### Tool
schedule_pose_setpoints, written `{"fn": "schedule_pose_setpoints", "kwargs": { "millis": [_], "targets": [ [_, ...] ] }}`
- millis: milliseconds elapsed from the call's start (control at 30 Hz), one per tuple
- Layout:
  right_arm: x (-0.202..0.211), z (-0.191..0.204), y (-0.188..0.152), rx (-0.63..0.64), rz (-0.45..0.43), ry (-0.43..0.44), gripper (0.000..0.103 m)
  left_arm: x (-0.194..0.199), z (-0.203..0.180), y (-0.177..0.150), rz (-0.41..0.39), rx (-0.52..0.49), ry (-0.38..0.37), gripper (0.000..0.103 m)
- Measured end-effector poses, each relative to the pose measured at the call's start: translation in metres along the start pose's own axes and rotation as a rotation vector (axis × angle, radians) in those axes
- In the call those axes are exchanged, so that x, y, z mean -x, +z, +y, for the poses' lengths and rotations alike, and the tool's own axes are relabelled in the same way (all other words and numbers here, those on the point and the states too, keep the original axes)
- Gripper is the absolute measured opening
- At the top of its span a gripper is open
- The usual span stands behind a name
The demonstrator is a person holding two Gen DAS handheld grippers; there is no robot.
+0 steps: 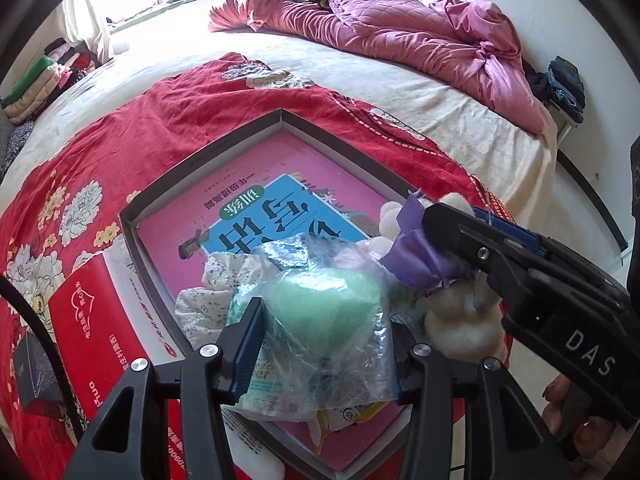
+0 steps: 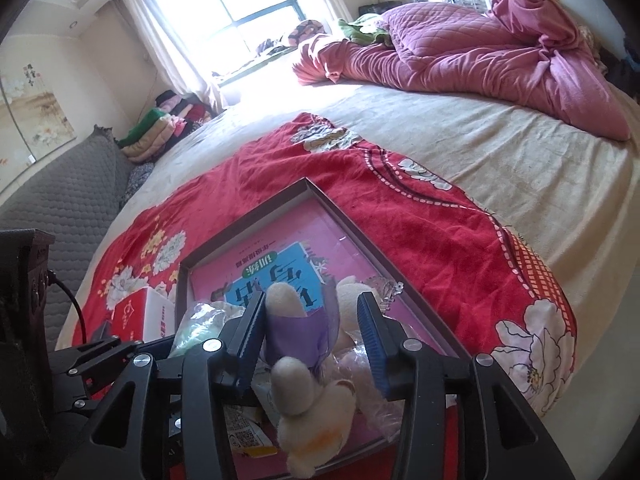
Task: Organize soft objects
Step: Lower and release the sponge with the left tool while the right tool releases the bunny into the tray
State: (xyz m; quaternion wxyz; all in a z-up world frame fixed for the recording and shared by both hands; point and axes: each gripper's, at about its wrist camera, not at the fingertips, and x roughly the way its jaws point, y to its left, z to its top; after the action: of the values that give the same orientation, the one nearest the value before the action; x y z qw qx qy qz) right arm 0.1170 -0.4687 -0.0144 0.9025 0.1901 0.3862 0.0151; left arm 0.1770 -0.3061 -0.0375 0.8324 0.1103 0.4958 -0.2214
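From your left wrist camera, you look down into a shallow open box (image 1: 132, 216) lying on a red floral blanket (image 1: 168, 120) on the bed. A pink book (image 1: 256, 200) lines its bottom, and soft things are already gathered at the near end: white floral cloth (image 1: 200, 300), a cream plush toy (image 1: 468, 320) with a purple ribbon (image 1: 420, 256). Your left claw (image 1: 324, 336) pinches a clear bag of green fluff (image 1: 320, 300) just over the box; judging by this, that bag is not yet set down. Your right claw (image 1: 444, 220) reaches in from the right, over the plush.

From your right wrist camera, the right claw (image 2: 312, 336) stands spread, half open. The plush toy (image 2: 308, 396) lies between its fingers; the left pad (image 2: 252, 336) touches the ribbon (image 2: 296, 336), the right pad is clear. The toy appears released into the box (image 2: 360, 228).
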Motion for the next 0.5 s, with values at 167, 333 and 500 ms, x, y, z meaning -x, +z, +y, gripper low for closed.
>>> {"fn": "schedule_pose_setpoints", "kwargs": {
  "millis": [167,333,500],
  "targets": [
    [0.001,-0.001,-0.005,-0.002,0.013,0.01,0.048,-0.002,-0.003,-0.007,0.009,-0.03,0.029,0.054],
    [-0.003,0.0,-0.014,-0.016,0.019,0.001,0.048,0.004,0.005,-0.015,0.013,-0.012,0.011,0.055],
    [-0.01,0.013,-0.017,-0.009,0.03,0.027,0.048,0.016,0.014,-0.022,-0.006,0.007,0.001,0.055]
  ]
}}
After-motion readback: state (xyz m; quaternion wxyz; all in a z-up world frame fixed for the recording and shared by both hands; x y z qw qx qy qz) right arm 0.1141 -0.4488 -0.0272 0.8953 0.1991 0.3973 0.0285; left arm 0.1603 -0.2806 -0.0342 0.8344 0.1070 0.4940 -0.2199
